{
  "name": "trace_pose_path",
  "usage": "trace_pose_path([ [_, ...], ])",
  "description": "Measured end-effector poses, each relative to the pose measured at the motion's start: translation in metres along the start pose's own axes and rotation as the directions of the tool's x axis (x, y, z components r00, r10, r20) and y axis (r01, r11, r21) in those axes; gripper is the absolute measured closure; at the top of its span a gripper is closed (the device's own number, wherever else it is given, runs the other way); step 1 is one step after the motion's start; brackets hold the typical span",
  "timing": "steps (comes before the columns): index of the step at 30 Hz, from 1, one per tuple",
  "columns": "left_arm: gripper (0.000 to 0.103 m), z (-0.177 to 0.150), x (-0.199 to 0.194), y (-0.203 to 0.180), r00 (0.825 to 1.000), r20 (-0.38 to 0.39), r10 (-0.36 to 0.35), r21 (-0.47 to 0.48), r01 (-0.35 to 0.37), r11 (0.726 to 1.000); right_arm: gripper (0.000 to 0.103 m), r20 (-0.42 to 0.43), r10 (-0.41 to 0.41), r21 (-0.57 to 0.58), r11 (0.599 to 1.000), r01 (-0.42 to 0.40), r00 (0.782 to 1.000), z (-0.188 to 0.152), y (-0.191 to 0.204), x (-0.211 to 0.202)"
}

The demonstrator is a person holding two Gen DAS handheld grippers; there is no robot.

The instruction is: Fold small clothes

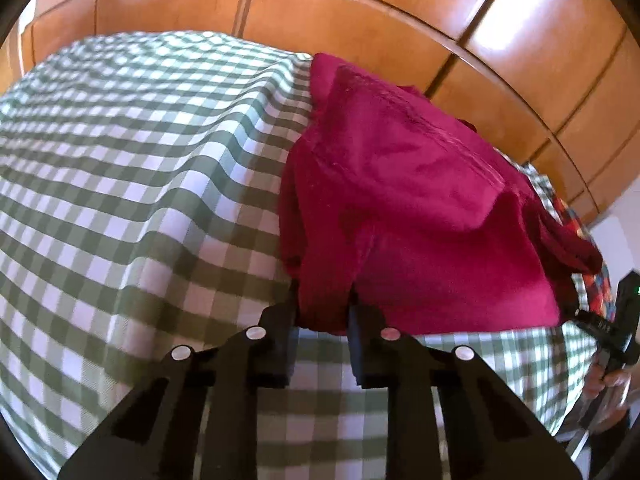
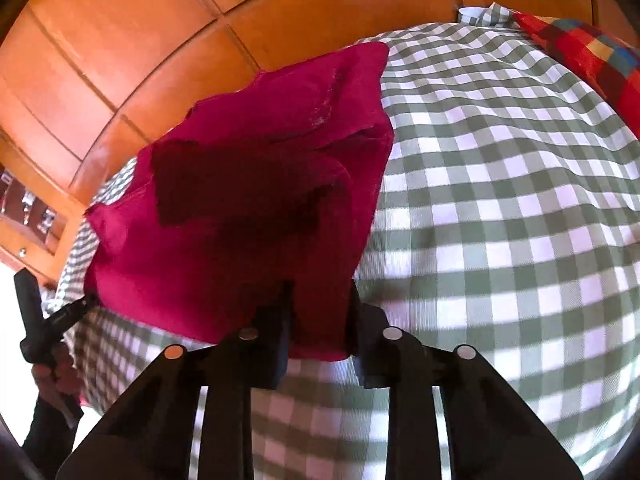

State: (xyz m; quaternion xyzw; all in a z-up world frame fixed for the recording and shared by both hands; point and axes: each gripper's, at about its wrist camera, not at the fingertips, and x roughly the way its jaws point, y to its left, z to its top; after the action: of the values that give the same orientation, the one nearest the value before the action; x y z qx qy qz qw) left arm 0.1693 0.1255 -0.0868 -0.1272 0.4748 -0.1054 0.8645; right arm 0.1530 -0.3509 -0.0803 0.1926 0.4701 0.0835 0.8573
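Both the left gripper (image 1: 322,312) and the right gripper (image 2: 320,312) are pinching the near edge of the red garment (image 1: 400,200). To fold well, I think both corners must travel together, level, over the checkered bed (image 1: 140,180).

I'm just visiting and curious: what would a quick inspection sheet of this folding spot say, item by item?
Surface: green-and-white checked cloth, rumpled, covering the work area.
Job's things: one magenta garment, partly bunched, near edge lifted.
Clutter: multicoloured checked fabric at the far side of the cloth.
Grippers: left hand-held gripper closed on the garment's near edge; right hand-held gripper closed on another part of that edge; a hand grips the left tool's handle.
Cables: nothing seen.
Surroundings: wooden panelled cabinet doors behind the surface.
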Motion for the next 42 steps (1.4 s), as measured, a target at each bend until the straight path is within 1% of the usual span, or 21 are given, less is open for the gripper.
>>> trace_pose_path([
  [2,0.085,-0.006,-0.007,0.001,1.0,-0.012,-0.019,0.001,0.019,1.0,0.082,-0.01,0.025,-0.004,1.0,-0.025,1.0,-0.01,-0.002,-0.013],
  [6,0.085,-0.031,-0.029,0.005,0.998,-0.042,-0.051,0.005,0.051,0.999,0.082,-0.044,0.042,-0.007,0.999,-0.042,0.998,-0.032,-0.003,-0.029],
  [11,0.085,-0.079,-0.057,0.001,0.993,-0.094,-0.067,0.031,0.07,0.997,0.082,-0.114,0.022,-0.049,0.998,-0.028,0.993,-0.068,-0.006,-0.051],
  [14,0.083,-0.099,-0.07,0.004,0.989,-0.113,-0.093,0.004,0.094,0.996,0.08,-0.124,-0.015,-0.081,0.997,0.005,0.992,-0.077,-0.003,-0.057],
  [15,0.081,-0.101,-0.073,0.003,0.991,-0.103,-0.081,0.007,0.082,0.997,0.076,-0.118,-0.033,-0.093,0.995,0.022,0.992,-0.077,-0.001,-0.057],
  [16,0.076,-0.1,-0.074,0.002,0.993,-0.096,-0.066,0.014,0.068,0.998,0.068,-0.096,-0.067,-0.117,0.992,0.055,0.993,-0.074,0.003,-0.057],
  [17,0.072,-0.099,-0.076,0.0,0.995,-0.087,-0.054,0.024,0.056,0.998,0.065,-0.079,-0.088,-0.135,0.988,0.077,0.993,-0.07,0.007,-0.056],
  [18,0.071,-0.095,-0.076,-0.002,0.997,-0.072,-0.039,0.039,0.042,0.998,0.054,-0.057,-0.109,-0.165,0.981,0.098,0.992,-0.066,0.013,-0.056],
  [19,0.067,-0.089,-0.075,-0.003,0.998,-0.06,-0.028,0.049,0.031,0.998,0.038,-0.036,-0.121,-0.198,0.974,0.111,0.992,-0.063,0.02,-0.057],
  [21,0.062,-0.076,-0.077,-0.005,1.0,-0.025,-0.007,0.085,0.009,0.996,0.031,0.016,-0.157,-0.293,0.943,0.155,0.987,-0.058,0.039,-0.058],
  [23,0.056,-0.066,-0.078,-0.009,1.0,0.006,0.006,0.109,-0.006,0.994,0.031,0.039,-0.18,-0.352,0.918,0.182,0.983,-0.049,0.05,-0.055],
  [25,0.054,-0.053,-0.076,-0.012,0.999,0.03,0.014,0.141,-0.018,0.99,0.031,0.058,-0.184,-0.385,0.903,0.192,0.981,-0.043,0.055,-0.053],
  [29,0.052,-0.034,-0.064,-0.015,0.999,0.046,0.021,0.158,-0.028,0.987,0.031,0.081,-0.16,-0.379,0.908,0.179,0.984,-0.027,0.059,-0.048],
  [30,0.052,-0.03,-0.061,-0.017,0.999,0.05,0.019,0.16,-0.027,0.987,0.035,0.082,-0.148,-0.367,0.915,0.168,0.986,-0.024,0.058,-0.048],
  [31,0.052,-0.026,-0.058,-0.018,0.998,0.053,0.018,0.164,-0.026,0.986,0.043,0.08,-0.138,-0.355,0.921,0.158,0.987,-0.022,0.058,-0.048],
  [32,0.052,-0.023,-0.055,-0.02,0.998,0.056,0.019,0.167,-0.028,0.985,0.047,0.083,-0.135,-0.338,0.928,0.156,0.987,-0.019,0.058,-0.046],
  [34,0.052,-0.018,-0.048,-0.023,0.998,0.06,0.024,0.18,-0.034,0.983,0.064,0.087,-0.138,-0.299,0.941,0.158,0.987,-0.016,0.056,-0.043],
  [36,0.052,-0.014,-0.04,-0.029,0.997,0.061,0.043,0.197,-0.054,0.979,0.072,0.087,-0.142,-0.249,0.955,0.159,0.986,-0.014,0.049,-0.038],
  [37,0.052,-0.013,-0.037,-0.033,0.997,0.063,0.053,0.208,-0.065,0.976,0.075,0.082,-0.138,-0.219,0.964,0.153,0.987,-0.013,0.044,-0.034],
  [39,0.052,-0.011,-0.034,-0.038,0.995,0.07,0.066,0.229,-0.08,0.97,0.076,0.071,-0.132,-0.178,0.974,0.143,0.989,-0.011,0.038,-0.03],
  [42,0.052,-0.01,-0.032,-0.042,0.995,0.073,0.07,0.247,-0.086,0.965,0.076,0.059,-0.136,-0.16,0.977,0.144,0.989,-0.011,0.036,-0.024],
])
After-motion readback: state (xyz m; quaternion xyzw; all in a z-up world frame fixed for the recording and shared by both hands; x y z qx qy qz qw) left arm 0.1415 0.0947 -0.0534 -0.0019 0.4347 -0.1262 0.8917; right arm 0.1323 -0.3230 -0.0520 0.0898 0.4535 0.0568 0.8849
